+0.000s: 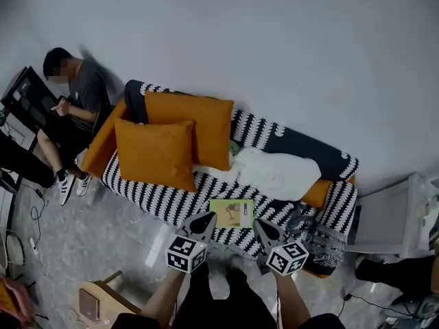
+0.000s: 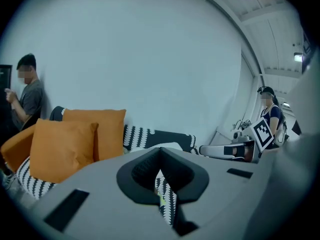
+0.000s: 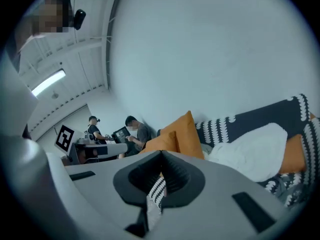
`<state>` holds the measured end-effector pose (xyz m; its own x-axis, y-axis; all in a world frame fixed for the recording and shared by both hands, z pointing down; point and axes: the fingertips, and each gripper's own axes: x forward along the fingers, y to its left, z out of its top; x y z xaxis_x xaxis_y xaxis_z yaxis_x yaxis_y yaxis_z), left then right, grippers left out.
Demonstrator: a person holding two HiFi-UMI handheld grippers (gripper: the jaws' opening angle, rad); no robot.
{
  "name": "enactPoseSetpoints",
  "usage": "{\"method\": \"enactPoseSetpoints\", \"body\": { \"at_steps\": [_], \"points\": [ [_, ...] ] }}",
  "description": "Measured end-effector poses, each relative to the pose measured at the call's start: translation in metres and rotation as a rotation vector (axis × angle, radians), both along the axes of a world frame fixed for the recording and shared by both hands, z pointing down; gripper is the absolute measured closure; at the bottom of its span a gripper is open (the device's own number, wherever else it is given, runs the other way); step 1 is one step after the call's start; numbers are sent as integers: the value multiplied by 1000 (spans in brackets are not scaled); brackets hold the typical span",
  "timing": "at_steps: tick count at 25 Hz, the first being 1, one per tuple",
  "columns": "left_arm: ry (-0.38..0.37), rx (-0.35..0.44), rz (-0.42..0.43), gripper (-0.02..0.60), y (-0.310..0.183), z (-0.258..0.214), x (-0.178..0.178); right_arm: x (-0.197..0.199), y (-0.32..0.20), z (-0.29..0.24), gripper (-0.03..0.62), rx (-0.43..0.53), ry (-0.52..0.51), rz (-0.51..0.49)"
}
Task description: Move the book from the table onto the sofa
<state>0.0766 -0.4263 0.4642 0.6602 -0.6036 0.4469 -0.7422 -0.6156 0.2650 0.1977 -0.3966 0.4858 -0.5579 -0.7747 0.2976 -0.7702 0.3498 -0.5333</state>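
At the bottom of the head view, the left tongs (image 1: 204, 221) and the right tongs (image 1: 264, 228) are held side by side. Each has its jaws pressed together with nothing between them (both gripper views show the black pads meeting, with only sofa pattern beyond). Between their tips, towards 12 o'clock, the book (image 1: 231, 212) lies flat near the front edge of the sofa (image 1: 164, 201) seat, and neither tongs holds it. Farther in, at 10 o'clock from the book, two orange cushions (image 1: 156, 153) lean against the backrest, one overlapping the other. At 1 o'clock a white blanket (image 1: 278, 172) is heaped on the seat. Farthest off, at 10 o'clock, a seated person (image 1: 75, 101) is against the wall beside the sofa's end.
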Motion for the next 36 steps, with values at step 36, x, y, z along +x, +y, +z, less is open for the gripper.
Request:
{"method": "enactPoseSetpoints", "body": {
  "at_steps": [36],
  "points": [
    [64,227,32,568,22,-120,-17,-63,7,-133,572,293,23,-17]
  ]
}}
